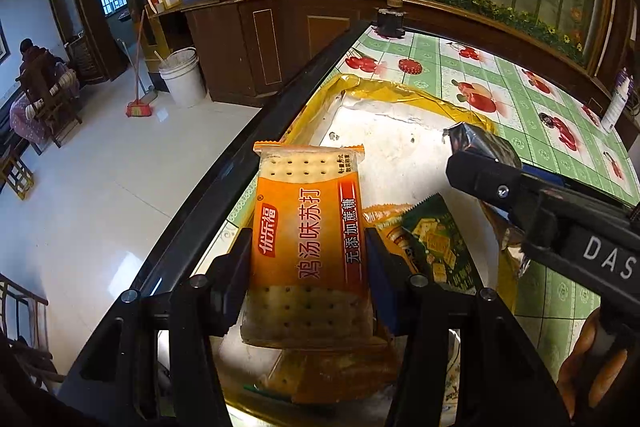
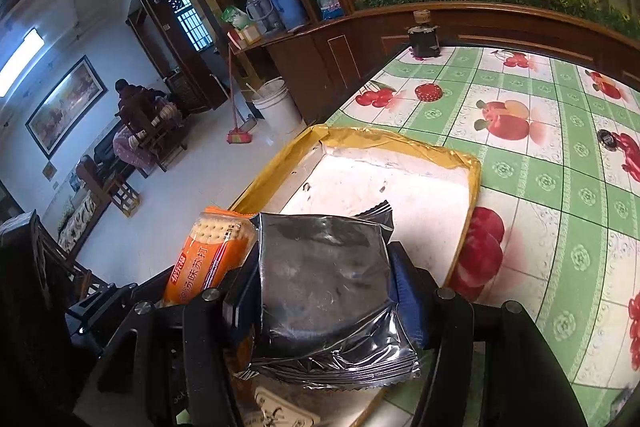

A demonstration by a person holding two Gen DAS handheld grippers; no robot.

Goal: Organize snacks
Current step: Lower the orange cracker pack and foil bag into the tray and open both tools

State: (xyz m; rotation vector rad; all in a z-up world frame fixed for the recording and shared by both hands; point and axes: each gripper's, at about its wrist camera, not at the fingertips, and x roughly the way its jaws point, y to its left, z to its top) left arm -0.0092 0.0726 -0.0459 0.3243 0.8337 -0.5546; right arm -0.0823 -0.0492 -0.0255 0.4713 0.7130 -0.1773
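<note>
The left gripper [image 1: 308, 263] is clamped on an orange cracker pack [image 1: 306, 243], its jaws pressing the pack's two long sides, the pack upright and lifted clear above the table's near black edge [image 1: 224, 187]; the right gripper [image 2: 324, 295] is clamped on a silver pack [image 2: 326, 291], held just right of the cracker pack [image 2: 212, 255] and above the near end of the tray [image 2: 476, 167]; in the left view the right gripper [image 1: 480, 171] reaches in from the right with the silver pack [image 1: 480, 143] at its tip, over the tray [image 1: 384, 93]; the tray has a gold rim and a white, scuffed floor, most of which lies bare beyond both packs; it sits by the table's left edge, its right rim well short of the far side of the green fruit-print cloth [image 2: 560, 155]; a green pack [image 1: 440, 247] and what seems to be another orange wrapper lie below the grippers, partly hidden; a dark jar [image 2: 423, 41] stands at the table's far edge, well apart; a red cap [image 2: 428, 92] lies on the cloth beyond the tray.
</note>
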